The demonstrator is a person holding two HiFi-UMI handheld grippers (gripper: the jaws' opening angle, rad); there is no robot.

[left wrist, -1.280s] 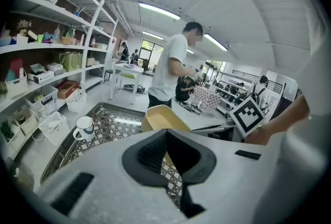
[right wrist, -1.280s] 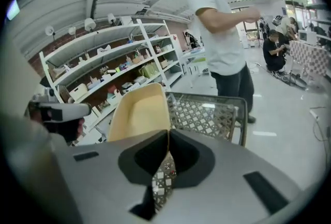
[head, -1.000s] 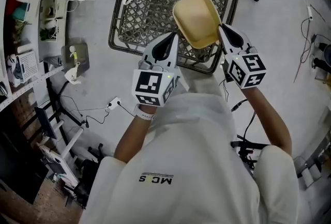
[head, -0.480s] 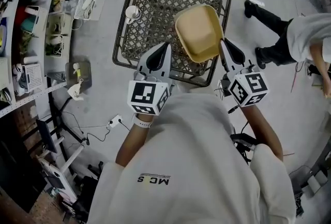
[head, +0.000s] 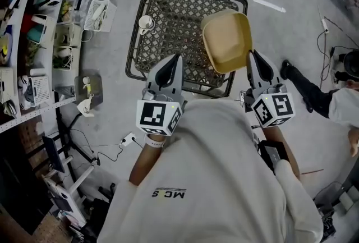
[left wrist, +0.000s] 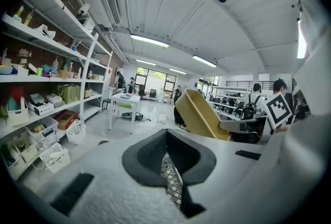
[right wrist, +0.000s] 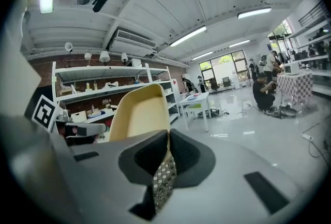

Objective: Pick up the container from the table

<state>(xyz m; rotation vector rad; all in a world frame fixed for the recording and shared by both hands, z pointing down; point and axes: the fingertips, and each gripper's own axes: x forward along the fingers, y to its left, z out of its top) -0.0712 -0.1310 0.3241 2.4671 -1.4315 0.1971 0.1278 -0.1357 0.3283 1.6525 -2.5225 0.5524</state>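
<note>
Left tongs (head: 170,64) pressed together, empty, idling over the near edge of the mesh tabletop (head: 162,12). Right tongs (head: 256,62) clamped on the rim of the yellow container (head: 227,40). It hangs tilted, clear above the tabletop's right side. One-sided rim grip likely explains the tilt. Pickup looks done.

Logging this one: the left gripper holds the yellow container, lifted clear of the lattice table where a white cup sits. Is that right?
Wrong gripper. The right gripper holds the yellow container: the right gripper view shows its jaws shut on the container's rim, while the left gripper is shut on nothing. The lattice table and white cup are as you say.
</note>
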